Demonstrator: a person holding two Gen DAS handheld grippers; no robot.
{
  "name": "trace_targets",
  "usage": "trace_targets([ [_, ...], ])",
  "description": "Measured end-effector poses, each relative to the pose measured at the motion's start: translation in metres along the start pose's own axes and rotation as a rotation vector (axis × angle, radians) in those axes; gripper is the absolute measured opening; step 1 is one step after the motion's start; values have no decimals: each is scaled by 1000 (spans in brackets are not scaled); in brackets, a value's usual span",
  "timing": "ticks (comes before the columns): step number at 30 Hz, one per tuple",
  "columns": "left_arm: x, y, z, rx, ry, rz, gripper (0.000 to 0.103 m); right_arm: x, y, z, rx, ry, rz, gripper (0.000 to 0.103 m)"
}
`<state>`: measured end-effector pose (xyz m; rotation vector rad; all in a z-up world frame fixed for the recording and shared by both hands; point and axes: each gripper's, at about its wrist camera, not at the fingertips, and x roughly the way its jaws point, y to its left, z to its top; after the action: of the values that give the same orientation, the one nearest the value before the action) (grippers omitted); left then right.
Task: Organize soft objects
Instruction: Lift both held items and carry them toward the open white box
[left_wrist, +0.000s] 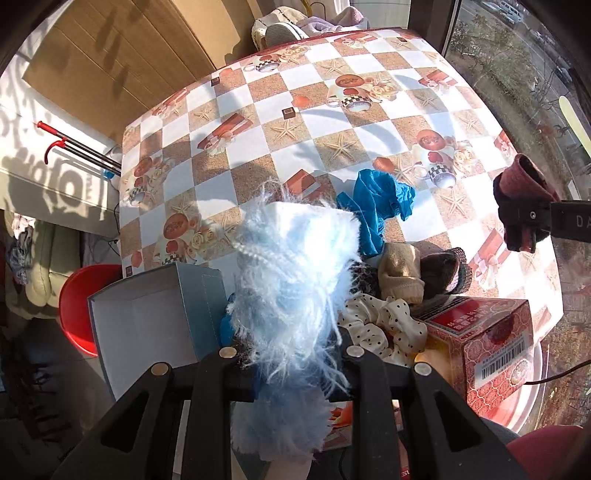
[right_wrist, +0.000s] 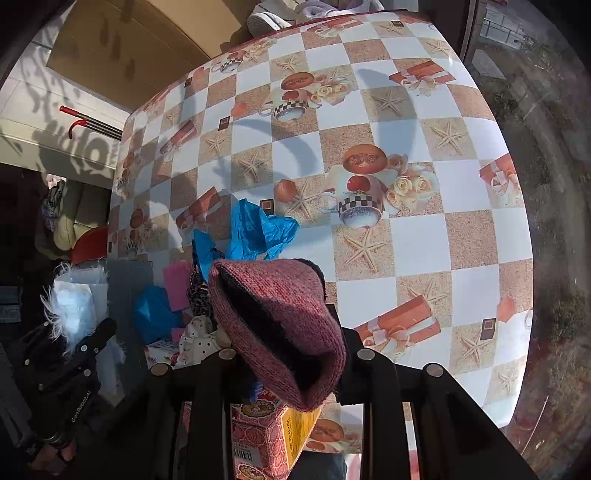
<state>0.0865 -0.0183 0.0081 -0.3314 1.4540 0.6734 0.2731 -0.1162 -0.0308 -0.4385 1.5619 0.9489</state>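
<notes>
My left gripper is shut on a fluffy light-blue piece, held up above the table; the fluff hides the fingertips. My right gripper is shut on a maroon knit hat with a dark lining, also lifted off the table. In the left wrist view, the right gripper and the hat hang at the right edge. A pile stays on the table: a blue cloth, a beige sock, a dark brown piece and a cream polka-dot cloth.
An open grey box stands at the table's near left, and a red patterned carton at the near right. The checkered table cover stretches beyond the pile. A red stool stands beside the table on the left, and a window runs along the right.
</notes>
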Motion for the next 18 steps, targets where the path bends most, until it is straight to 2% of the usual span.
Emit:
trace_targets([
  [11,-21,0,-5,-31,-46,26,25,-22,13,-8,-36,-21,20,28],
  [18,-28,11,-21,-72,-56,47,25,-24,27,-17,-78,-21,53,28],
])
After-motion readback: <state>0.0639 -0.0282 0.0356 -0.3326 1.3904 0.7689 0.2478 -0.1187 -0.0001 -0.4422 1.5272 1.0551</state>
